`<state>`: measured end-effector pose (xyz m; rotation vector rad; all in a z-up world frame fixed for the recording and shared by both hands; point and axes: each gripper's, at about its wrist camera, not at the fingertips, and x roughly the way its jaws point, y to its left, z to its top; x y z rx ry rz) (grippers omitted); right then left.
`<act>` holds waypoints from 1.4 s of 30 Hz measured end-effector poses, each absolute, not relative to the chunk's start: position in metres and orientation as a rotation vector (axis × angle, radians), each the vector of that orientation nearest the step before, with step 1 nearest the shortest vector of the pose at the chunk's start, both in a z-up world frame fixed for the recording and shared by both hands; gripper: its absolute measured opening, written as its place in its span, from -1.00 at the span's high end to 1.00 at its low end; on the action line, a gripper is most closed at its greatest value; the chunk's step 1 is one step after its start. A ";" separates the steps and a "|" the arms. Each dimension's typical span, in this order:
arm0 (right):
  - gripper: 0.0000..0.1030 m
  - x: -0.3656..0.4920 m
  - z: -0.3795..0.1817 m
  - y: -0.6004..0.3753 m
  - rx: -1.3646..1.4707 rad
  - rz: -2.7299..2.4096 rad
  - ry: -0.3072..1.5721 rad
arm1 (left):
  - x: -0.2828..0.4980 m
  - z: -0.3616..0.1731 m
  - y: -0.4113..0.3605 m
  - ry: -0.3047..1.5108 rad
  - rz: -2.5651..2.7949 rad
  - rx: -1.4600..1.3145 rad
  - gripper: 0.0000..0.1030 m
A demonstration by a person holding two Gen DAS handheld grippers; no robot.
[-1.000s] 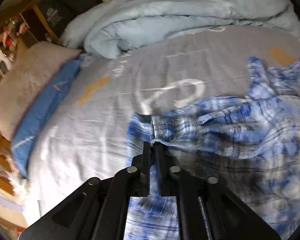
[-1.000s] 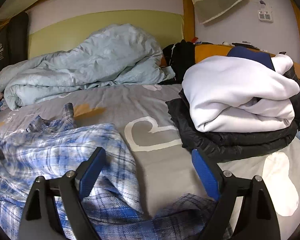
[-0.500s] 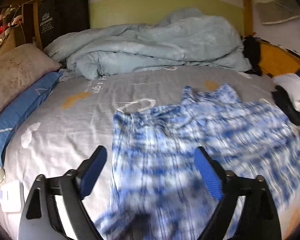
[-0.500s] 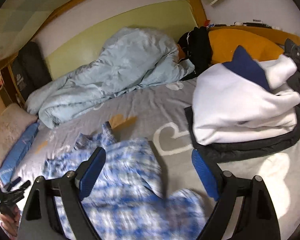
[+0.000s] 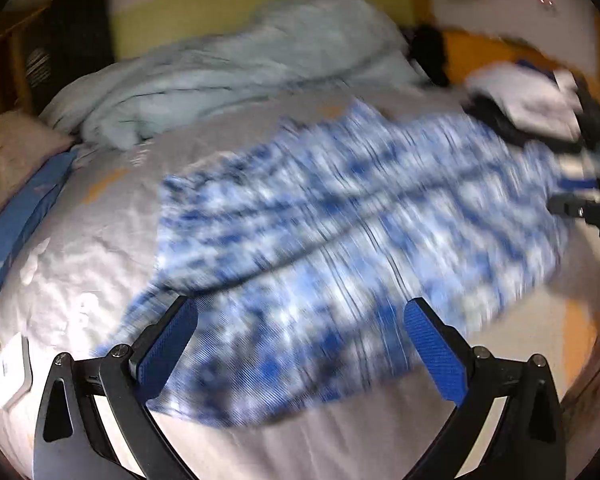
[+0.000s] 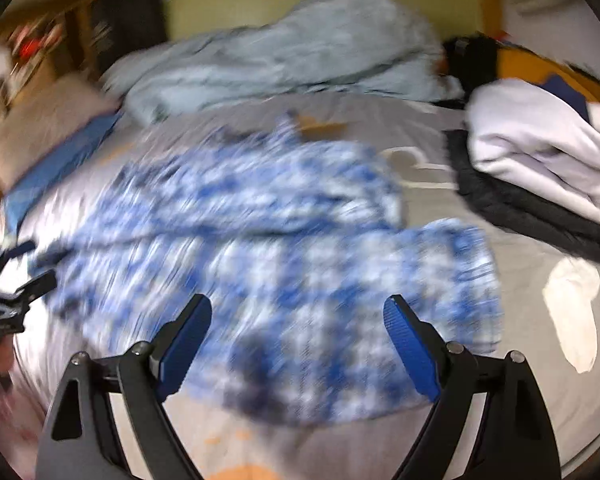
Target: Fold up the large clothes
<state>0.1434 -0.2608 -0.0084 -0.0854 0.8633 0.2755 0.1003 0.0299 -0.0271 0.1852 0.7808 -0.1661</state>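
Hovering with both grippers spread wide and empty, left gripper [image 5: 300, 354] and right gripper [image 6: 298, 344], we see the plaid shirt [image 5: 340, 232] flat on the bed [image 5: 80, 264] just ahead, long axis running left-to-right between us

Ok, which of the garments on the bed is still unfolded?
The blue plaid shirt, spread loose across the grey sheet. The white garment and the black one beneath it sit folded in a stack at right.

Shirt [image 5: 340, 240] spread across the middle of the bed [image 5: 80, 280], duvet [image 5: 240, 68] heaped behind it, pillows [image 5: 12, 160] at the left edge, stack of folded clothes [image 6: 540, 160] on the bed's right side
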 end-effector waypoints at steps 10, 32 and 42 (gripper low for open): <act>-0.69 0.094 -0.052 -0.196 -0.444 0.402 0.810 | 0.080 -0.056 -0.007 0.811 -0.255 0.335 -0.99; 0.77 0.138 -0.044 -0.319 -0.189 -0.096 0.762 | 0.100 -0.070 0.076 0.748 0.272 0.115 0.83; 0.80 0.071 0.037 -0.325 -0.080 -0.114 0.487 | 0.020 0.010 0.091 0.492 0.280 0.000 0.86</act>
